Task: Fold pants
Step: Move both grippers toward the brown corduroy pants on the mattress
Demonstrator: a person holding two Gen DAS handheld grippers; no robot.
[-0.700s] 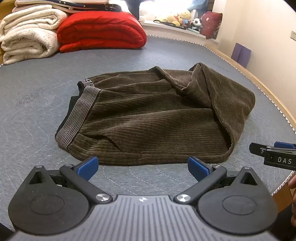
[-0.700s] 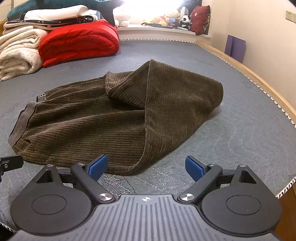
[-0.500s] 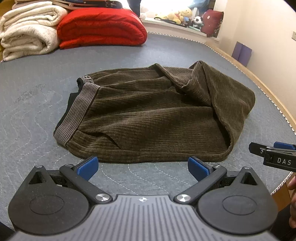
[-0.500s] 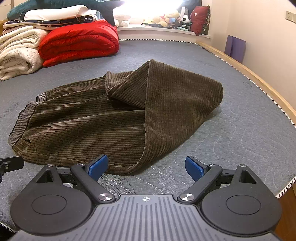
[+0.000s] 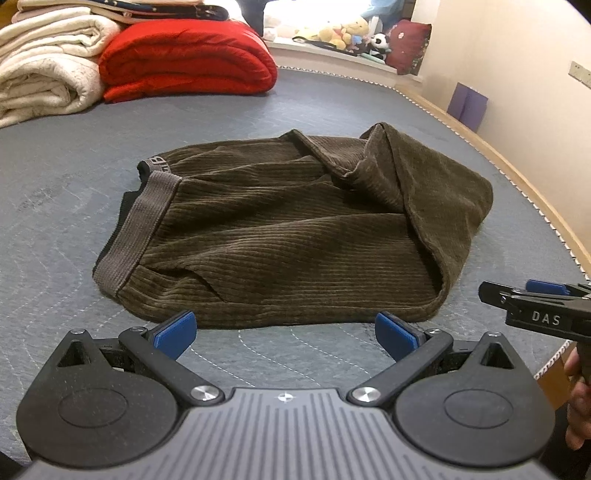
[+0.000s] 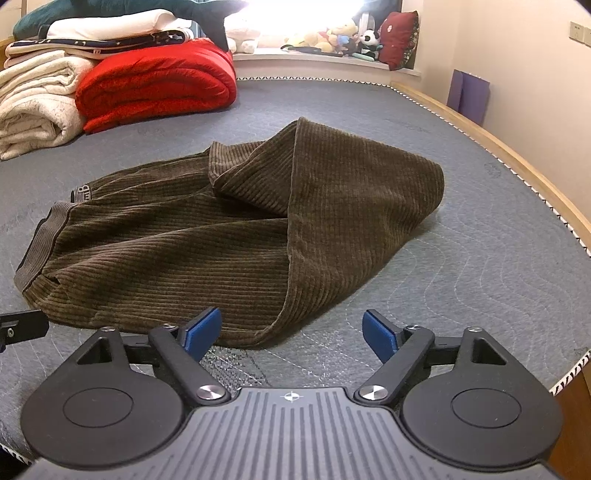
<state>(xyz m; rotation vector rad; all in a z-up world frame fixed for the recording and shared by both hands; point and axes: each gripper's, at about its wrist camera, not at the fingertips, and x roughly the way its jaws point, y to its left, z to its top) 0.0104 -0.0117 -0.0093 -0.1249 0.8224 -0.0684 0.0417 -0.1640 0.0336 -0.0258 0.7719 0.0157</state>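
Brown corduroy pants [image 5: 295, 236] lying folded over on grey quilted mattress [image 5: 66, 192], waistband [image 5: 136, 229] at their left end, leg fabric doubled back over their right half. Left gripper [image 5: 284, 334] just short of pants' near edge, blue pads spread wide, nothing between, no contact. Right gripper [image 6: 291, 330] near pants' near-right corner, pads apart, fold edge of pants lying just ahead of them, not pinched. Right gripper also seen from left wrist view, to right of pants, hand [image 5: 580, 398] on its grip. Beyond pants: red folded quilt [image 5: 184, 59], cream blankets [image 5: 44, 77] beside it, plush toys [image 5: 343, 33] on windowsill.
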